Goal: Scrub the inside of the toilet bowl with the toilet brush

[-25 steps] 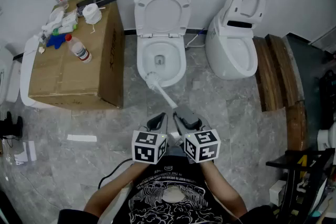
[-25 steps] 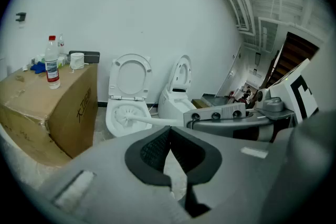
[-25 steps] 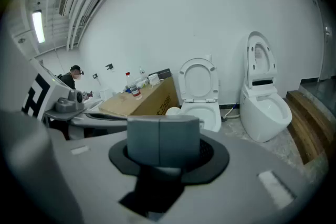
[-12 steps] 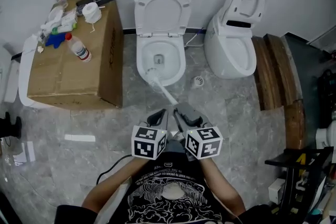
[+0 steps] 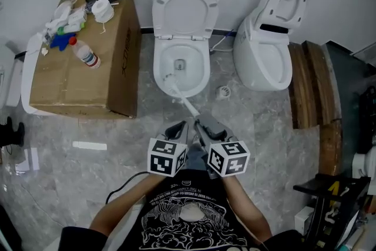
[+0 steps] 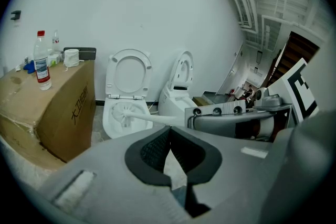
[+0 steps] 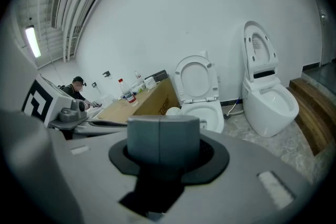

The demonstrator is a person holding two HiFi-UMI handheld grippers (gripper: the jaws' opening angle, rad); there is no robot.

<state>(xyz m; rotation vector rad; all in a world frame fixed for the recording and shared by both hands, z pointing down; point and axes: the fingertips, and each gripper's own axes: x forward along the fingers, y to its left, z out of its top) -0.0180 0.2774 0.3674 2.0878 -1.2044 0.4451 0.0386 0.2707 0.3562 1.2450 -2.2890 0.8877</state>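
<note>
The white toilet (image 5: 157, 67) stands with its seat and lid up against the wall. The toilet brush's white head (image 5: 170, 82) lies at the front left of the bowl, and its white handle slants back to my right gripper (image 5: 202, 122), which is shut on it. In the left gripper view the brush head (image 6: 125, 114) rests inside the bowl rim (image 6: 112, 124). In the right gripper view the brush head (image 7: 171, 111) shows just beyond the shut gripper (image 7: 164, 134). My left gripper (image 5: 178, 126) hangs beside the right one, shut (image 6: 169, 136) with nothing in it.
A cardboard box (image 5: 82, 76) with bottles and a paper roll stands left of the toilet. A second toilet (image 5: 264, 62) is to the right, with wooden planks (image 5: 308, 85) beyond. A floor drain (image 5: 222, 91) and a white strip (image 5: 90, 145) lie on the marble floor.
The brush head has moved a little farther over the front rim into the bowl. Both grippers stay side by side, and the view has shifted slightly.
</note>
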